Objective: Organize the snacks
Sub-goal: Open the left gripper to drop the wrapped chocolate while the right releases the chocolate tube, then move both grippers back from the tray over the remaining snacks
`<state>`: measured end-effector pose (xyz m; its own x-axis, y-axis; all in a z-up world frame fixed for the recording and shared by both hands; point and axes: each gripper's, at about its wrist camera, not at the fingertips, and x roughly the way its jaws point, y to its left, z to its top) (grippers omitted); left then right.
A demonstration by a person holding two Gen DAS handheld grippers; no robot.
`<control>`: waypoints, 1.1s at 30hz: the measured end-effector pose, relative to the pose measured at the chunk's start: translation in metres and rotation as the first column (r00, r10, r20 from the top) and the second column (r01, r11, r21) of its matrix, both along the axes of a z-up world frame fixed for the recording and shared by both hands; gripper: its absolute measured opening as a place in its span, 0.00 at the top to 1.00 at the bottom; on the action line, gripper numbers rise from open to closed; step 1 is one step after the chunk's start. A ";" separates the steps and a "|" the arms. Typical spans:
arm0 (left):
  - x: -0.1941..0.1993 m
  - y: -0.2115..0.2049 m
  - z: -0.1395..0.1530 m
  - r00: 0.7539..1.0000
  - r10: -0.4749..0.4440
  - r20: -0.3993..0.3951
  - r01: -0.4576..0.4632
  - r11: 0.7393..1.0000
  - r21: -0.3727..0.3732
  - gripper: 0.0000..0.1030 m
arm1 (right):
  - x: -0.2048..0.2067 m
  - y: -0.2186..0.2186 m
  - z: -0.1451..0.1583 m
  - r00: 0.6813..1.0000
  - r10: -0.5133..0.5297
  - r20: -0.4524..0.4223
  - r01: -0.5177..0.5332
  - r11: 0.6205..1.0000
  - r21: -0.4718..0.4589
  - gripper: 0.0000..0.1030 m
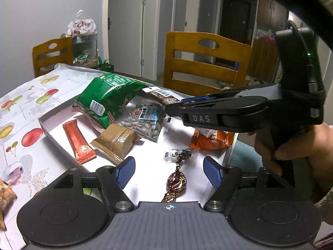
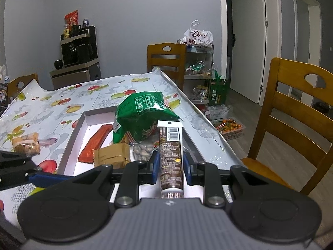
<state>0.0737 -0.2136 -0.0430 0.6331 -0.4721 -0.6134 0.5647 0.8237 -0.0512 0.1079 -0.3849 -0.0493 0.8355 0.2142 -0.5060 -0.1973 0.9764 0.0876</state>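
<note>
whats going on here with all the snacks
A person is sorting snacks into a shallow white box on the table. The right gripper is shut on a brown snack bar, held over the box. The left gripper is open and empty above a wrapped candy. A green bag, an orange bar and seeds already lie inside.

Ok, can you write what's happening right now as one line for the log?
task: organize snacks | right tongs: shut on brown bar above white tray | left tongs: open, empty, over wrapped candy
</note>
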 end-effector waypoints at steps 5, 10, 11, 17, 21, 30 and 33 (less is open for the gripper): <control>-0.002 0.006 0.002 1.000 0.009 0.006 -0.009 1.000 -0.012 0.29 | 0.004 0.005 -0.001 1.000 0.006 -0.022 -0.006 1.000 0.000 0.77; -0.003 0.012 0.004 1.000 0.021 0.008 -0.021 1.000 -0.024 0.29 | 0.001 0.008 0.006 1.000 -0.006 0.003 0.006 1.000 -0.006 0.72; -0.003 0.013 0.004 1.000 0.021 0.008 -0.021 0.999 -0.027 0.28 | 0.000 0.008 0.007 1.000 -0.005 0.003 0.005 1.000 -0.004 0.69; -0.006 0.021 0.006 1.000 0.028 0.014 -0.028 0.999 -0.038 0.25 | -0.007 0.013 0.012 1.000 0.004 -0.002 -0.004 1.000 -0.006 0.42; -0.007 0.028 0.008 0.999 0.045 0.021 -0.044 0.998 -0.043 0.21 | -0.013 0.018 0.017 1.000 0.001 0.020 0.000 1.000 -0.014 0.19; -0.013 0.053 0.013 0.995 0.093 0.036 -0.091 0.993 -0.070 0.15 | -0.018 0.038 0.032 0.999 0.013 0.030 -0.013 1.000 -0.011 0.14; -0.016 0.064 0.015 0.993 0.107 0.042 -0.103 0.992 -0.074 0.14 | -0.020 0.051 0.036 0.999 0.030 0.035 -0.030 0.999 -0.022 0.14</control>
